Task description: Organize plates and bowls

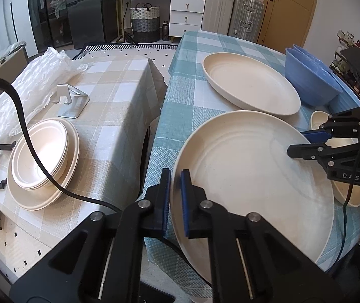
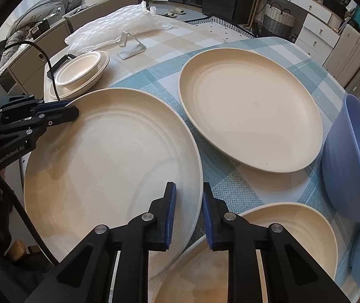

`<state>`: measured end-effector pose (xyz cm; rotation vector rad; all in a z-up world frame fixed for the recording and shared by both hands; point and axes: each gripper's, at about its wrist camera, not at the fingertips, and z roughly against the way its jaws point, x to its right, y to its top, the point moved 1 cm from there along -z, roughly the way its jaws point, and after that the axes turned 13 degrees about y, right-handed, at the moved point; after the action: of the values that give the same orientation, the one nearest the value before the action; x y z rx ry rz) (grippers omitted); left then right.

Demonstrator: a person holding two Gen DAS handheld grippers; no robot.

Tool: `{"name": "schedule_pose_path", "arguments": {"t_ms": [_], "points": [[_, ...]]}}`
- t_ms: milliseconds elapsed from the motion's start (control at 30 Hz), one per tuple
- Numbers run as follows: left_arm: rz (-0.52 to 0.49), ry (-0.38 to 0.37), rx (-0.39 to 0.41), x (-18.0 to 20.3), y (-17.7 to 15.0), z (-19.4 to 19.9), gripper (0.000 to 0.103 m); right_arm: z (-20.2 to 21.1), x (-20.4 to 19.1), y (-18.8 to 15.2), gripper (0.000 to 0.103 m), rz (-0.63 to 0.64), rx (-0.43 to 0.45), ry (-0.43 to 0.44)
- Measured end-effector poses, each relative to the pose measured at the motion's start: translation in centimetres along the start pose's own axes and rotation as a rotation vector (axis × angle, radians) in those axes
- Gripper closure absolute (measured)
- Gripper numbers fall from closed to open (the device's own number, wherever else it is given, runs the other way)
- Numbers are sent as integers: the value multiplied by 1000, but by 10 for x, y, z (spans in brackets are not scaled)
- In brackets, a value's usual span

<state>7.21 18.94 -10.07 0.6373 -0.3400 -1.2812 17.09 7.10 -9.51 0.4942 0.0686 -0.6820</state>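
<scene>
A large cream plate (image 1: 250, 176) is held at opposite rims over the near part of the blue checked table (image 1: 180, 116): the left gripper (image 1: 176, 197) is closed on one edge, and the right gripper (image 2: 187, 214) is set astride the other with a small gap seen at its pads. A second cream plate (image 2: 250, 111) lies flat on the blue cloth beyond, with blue bowls (image 2: 354, 161) just beside it. A stack of cream bowls on a plate (image 1: 41, 161) is seen on the beige checked table (image 1: 109, 116).
</scene>
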Motion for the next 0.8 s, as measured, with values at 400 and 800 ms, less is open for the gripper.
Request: {"name": "schedule_pose_path", "arguments": {"t_ms": [400, 800], "points": [[35, -35, 15, -10, 0, 9, 99, 16, -3, 1, 90, -31, 77, -12], [39, -39, 67, -6, 9, 38, 99, 43, -5, -6, 92, -58, 149, -7]]}}
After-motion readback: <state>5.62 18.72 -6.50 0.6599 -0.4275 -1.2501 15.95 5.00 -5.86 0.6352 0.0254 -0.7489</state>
